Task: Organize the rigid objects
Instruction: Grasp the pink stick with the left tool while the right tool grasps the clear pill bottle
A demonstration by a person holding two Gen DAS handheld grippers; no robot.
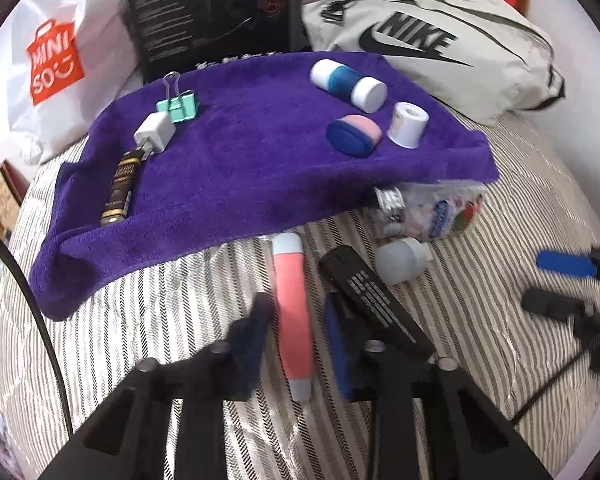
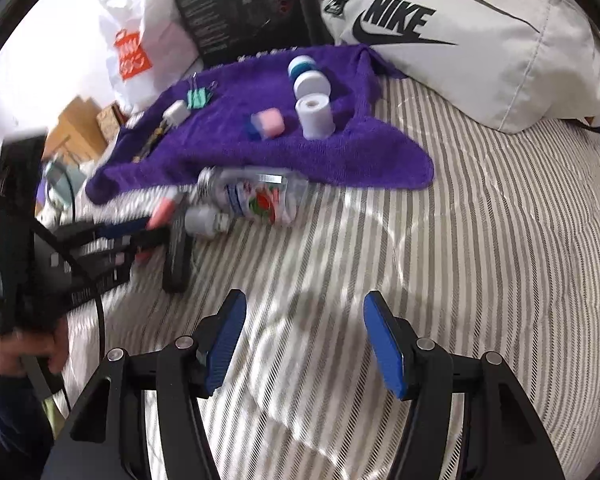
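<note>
Left hand-held gripper (image 1: 296, 344): jaws parted, straddling pink tube (image 1: 293, 320) on striped bed (image 1: 500, 340), contact unclear; black bar (image 1: 374, 300) just right. Right hand-held gripper (image 2: 304, 344): spread wide, empty. Purple towel (image 1: 240, 168) ahead carries sorted items. Right view alone shows person's hand (image 2: 24, 348).

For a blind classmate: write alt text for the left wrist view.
The left gripper straddles a pink tube lying on a striped bedcover, beside a black bar. Behind, a purple towel holds a binder clip, charger and small containers.
</note>
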